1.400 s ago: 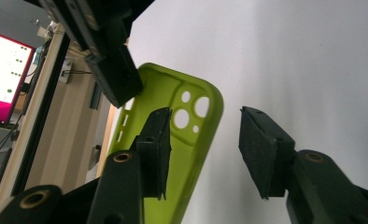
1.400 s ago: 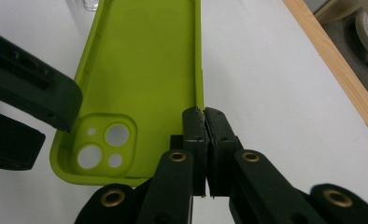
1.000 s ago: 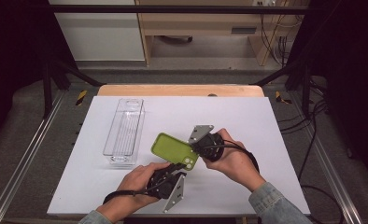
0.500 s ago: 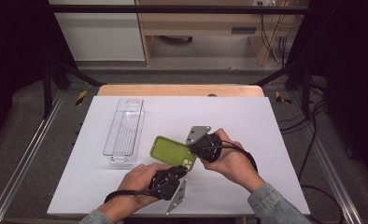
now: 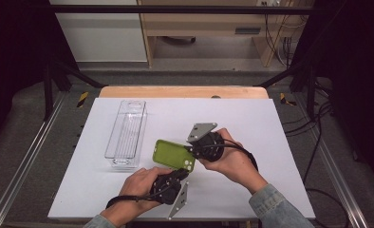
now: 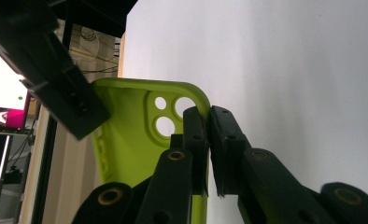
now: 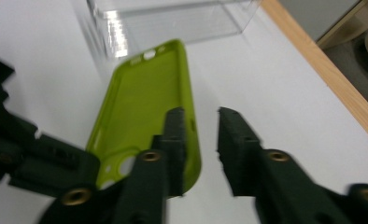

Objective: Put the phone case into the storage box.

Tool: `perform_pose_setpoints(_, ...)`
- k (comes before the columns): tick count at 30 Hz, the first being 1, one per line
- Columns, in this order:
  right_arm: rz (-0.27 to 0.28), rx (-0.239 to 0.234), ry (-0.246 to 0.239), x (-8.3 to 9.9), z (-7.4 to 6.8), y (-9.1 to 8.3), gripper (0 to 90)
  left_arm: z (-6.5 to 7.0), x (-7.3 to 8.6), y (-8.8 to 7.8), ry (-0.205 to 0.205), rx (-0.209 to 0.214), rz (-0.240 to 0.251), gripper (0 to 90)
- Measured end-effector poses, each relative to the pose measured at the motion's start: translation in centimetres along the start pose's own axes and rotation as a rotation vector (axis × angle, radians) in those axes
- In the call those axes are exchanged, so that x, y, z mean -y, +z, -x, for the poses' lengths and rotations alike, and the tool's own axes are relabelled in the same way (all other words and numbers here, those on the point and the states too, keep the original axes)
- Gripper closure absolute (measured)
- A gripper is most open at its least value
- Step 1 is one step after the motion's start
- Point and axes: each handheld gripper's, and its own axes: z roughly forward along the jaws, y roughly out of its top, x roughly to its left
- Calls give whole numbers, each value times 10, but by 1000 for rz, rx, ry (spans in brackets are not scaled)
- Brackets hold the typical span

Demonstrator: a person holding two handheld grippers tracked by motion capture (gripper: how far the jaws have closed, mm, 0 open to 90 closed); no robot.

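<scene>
Green phone case (image 5: 173,154) held up off the white table (image 5: 270,123), near the middle toward the front edge, just right of a clear plastic bin (image 5: 126,134). Left gripper (image 6: 209,140) pinches the case rim by the camera holes, jaws clamped on its wall. Right gripper (image 7: 201,140) sits at the case's edge, jaws parted, one inside, one outside.

My left gripper (image 5: 179,174) and right gripper (image 5: 193,150) are both black, each topped with a grey three-cornered plate. Brass-coloured pivot screws dot my jaw arms. Black cables trail off lower left and right. Denim sleeve (image 5: 275,206), lower right of frame.
</scene>
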Motion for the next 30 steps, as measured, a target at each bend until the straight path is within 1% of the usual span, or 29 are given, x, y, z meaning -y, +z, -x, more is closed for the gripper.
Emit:
perform_pose_setpoints(1,0,0,0,0,0,0,662,0,0,0,0,0,0,867)
perform_pose_setpoints(2,55,-20,40,0,2,-3,586,0,0,0,0,-3,1,870)
perform_pose_setpoints(3,69,-17,55,0,2,-4,545,-1,0,0,-3,-5,1,871)
perform_pose_setpoints(4,74,-5,61,-1,2,-4,515,-1,0,0,-6,-8,5,871)
perform_pose_setpoints(5,74,-5,61,-1,2,-4,515,-1,0,0,-15,-6,8,871)
perform_pose_setpoints(6,77,3,64,-1,3,-3,493,-2,0,0,-13,-5,7,872)
perform_pose_setpoints(7,88,14,83,-1,3,-4,443,-2,0,-1,-18,-2,2,872)
perform_pose_setpoints(8,88,14,83,-1,3,-4,443,-2,0,0,-17,-6,9,872)
perform_pose_setpoints(10,109,1,115,0,5,-6,436,-3,0,-1,-26,-7,10,872)
perform_pose_setpoints(12,128,3,139,1,7,-10,402,-4,0,-2,-31,-5,1,873)
perform_pose_setpoints(15,162,9,180,3,11,-16,359,-4,-2,-2,-36,-4,7,873)
perform_pose_setpoints(18,215,14,215,7,16,-24,307,-5,-3,-4,-27,0,7,875)
perform_pose_setpoints(19,239,23,237,9,18,-29,275,-5,-4,-4,-27,3,6,875)
perform_pose_setpoints(20,245,24,248,10,20,-31,255,-5,-4,-4,-27,5,5,875)
perform_pose_setpoints(21,245,24,248,10,20,-31,255,-5,-4,-4,-26,6,3,875)
perform_pose_setpoints(22,249,27,258,12,22,-33,239,-5,-5,-5,-32,11,-2,875)
perform_pose_setpoints(25,288,47,280,18,27,-38,202,-7,-5,-5,-43,3,4,876)
perform_pose_setpoints(27,305,75,294,22,30,-43,174,-9,-6,-5,-52,-3,7,876)
perform_pose_setpoints(28,323,103,306,26,34,-47,135,-9,-6,-6,-51,-7,9,876)
perform_pose_setpoints(29,323,103,306,26,34,-47,135,-10,-6,-6,-56,-11,13,876)
perform_pose_setpoints(30,334,114,307,29,36,-49,128,-10,-6,-6,-60,-14,17,875)
